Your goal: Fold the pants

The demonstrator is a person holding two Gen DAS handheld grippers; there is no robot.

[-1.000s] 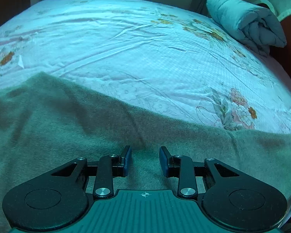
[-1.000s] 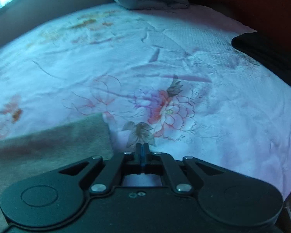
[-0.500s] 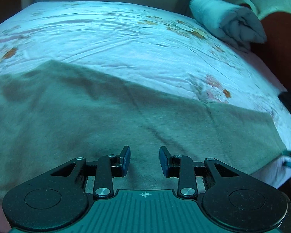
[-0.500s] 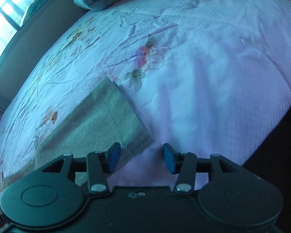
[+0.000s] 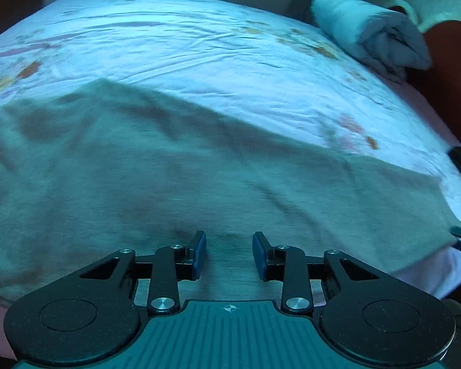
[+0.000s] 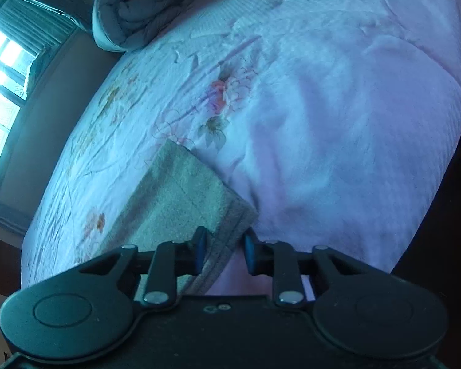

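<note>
Lying flat on bed (image 5: pixel 199 46), pants (image 5: pixel 199 169) barely folded. Left tool (image 5: pixel 229 255) apart, empty, at 6 o'clock. Right tool (image 6: pixel 222 253) closing around hem, not yet clamped.

Bedsheet (image 6: pixel 338 129) lies open; rolled quilt (image 6: pixel 144 9) (far corner) blocks

Two wrist cameras, low over our bed.
We look down steeply along each gripper, close above the grey-green knit pants (image 5: pixel 199 178); both views share them, the floral pink bedsheet (image 6: pixel 338 107) and a rolled grey quilt (image 5: pixel 372 37).
</note>
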